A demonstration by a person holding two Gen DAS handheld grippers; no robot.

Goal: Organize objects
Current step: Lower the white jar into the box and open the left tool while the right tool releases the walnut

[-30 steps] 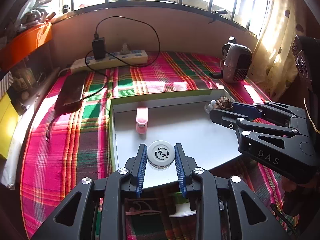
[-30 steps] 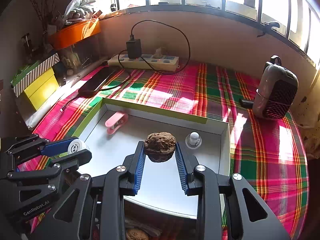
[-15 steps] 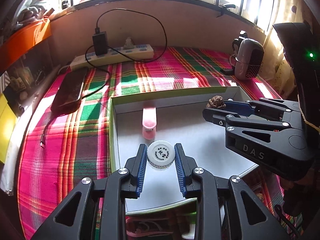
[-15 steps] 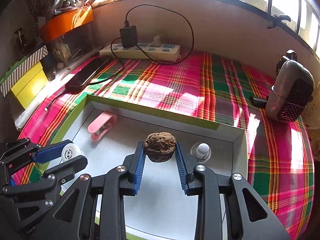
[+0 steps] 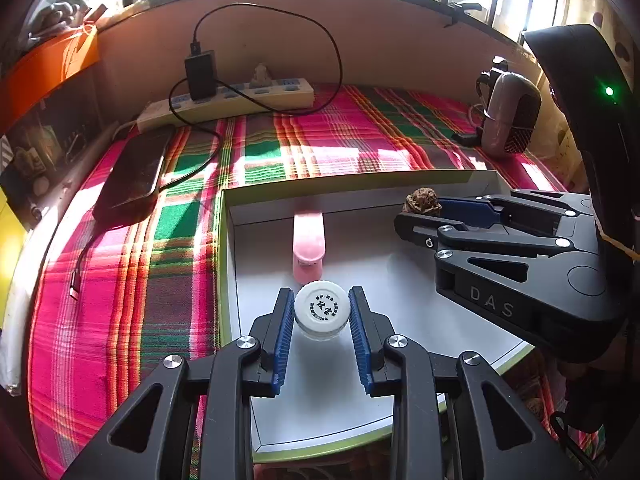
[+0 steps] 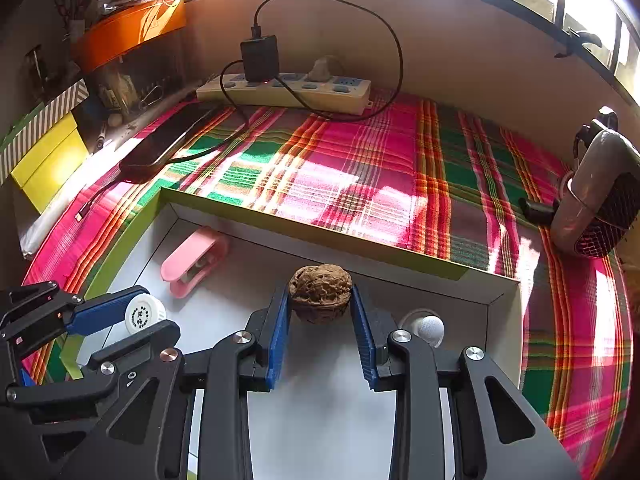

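My left gripper [image 5: 321, 322] is shut on a small bottle with a white cap [image 5: 321, 309], held over the near left part of a shallow white box with a green rim [image 5: 352, 183]. My right gripper [image 6: 320, 312] is shut on a brown walnut [image 6: 320, 293], held over the box near its far wall. In the box lie a pink clip-like case [image 5: 307, 246] and a small white knob [image 6: 429, 328]. The walnut [image 5: 423, 201] and the right gripper [image 5: 440, 216] also show in the left wrist view, the bottle cap [image 6: 142, 315] in the right wrist view.
The box sits on a pink and green plaid cloth [image 5: 120, 248]. At the back are a power strip [image 6: 284, 90] with a black charger, a dark phone [image 5: 134, 176] with its cable, and a small heater [image 6: 600, 208]. An orange and a yellow box [image 6: 48, 160] stand at the left.
Both grippers have moved forward over the box with their objects, toward the far wall. The pink case and white knob have not moved.
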